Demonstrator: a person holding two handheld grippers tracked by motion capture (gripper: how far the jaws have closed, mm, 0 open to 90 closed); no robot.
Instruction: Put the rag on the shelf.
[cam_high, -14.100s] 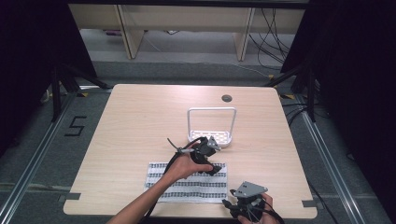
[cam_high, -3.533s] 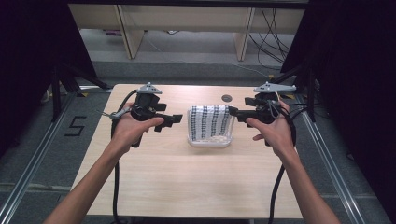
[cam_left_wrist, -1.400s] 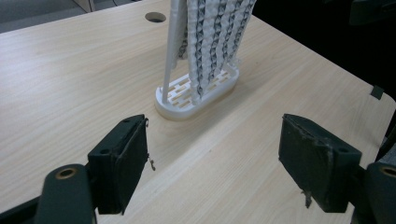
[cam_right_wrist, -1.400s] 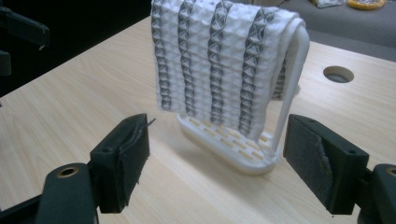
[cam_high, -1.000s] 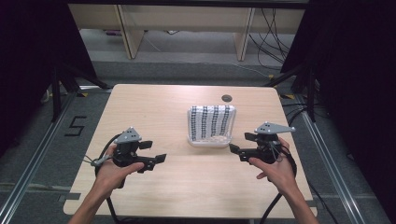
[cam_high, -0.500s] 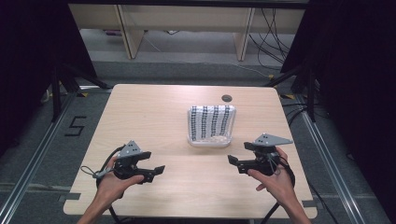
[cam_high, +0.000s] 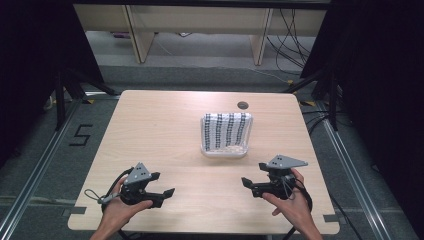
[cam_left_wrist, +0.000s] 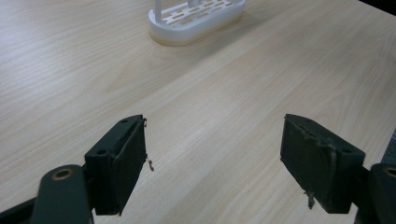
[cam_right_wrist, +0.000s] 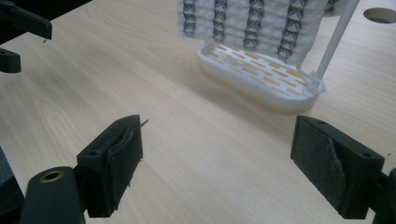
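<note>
Now: knit striped cloth draped on slotted plastic rack.

A single black figure 5 is marked on the grey floor, well off beyond the left gripper's fingers

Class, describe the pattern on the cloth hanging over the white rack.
The cloth is white with dark vertical stripes of criss-cross marks, clearest in the right gripper view.

Bright overhead light on the table, dark surroundings, slightly soft focus.
</note>
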